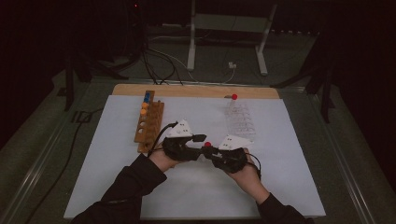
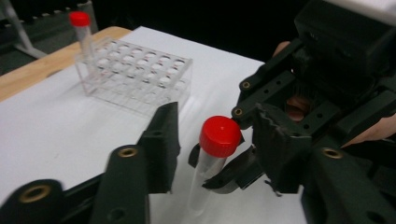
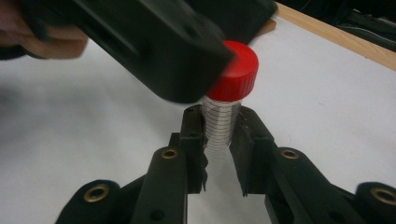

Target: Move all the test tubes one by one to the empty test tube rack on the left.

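Dark room, white mat (image 1: pixel 196 186) over wooden table. Far left: wooden rack (image 1: pixel 149 122) with coloured caps. Centre: left gripper (image 2: pixel 212 142), jaws part-open either side of red cap (image 2: pixel 220 136), not yet pressing. Right gripper (image 3: pixel 218 140) clamped on clear tube (image 3: pixel 219 128), held above mat. Far right: clear tube rack (image 1: pixel 240 119), one red-capped tube (image 1: pixel 232 101) standing at back corner.

Step, as judged: uncapping. Next: close left jaws squarely on cap, twist while right holds tube steady.

Right gripper view shows graduation lines on tube; high view shows wooden rack.
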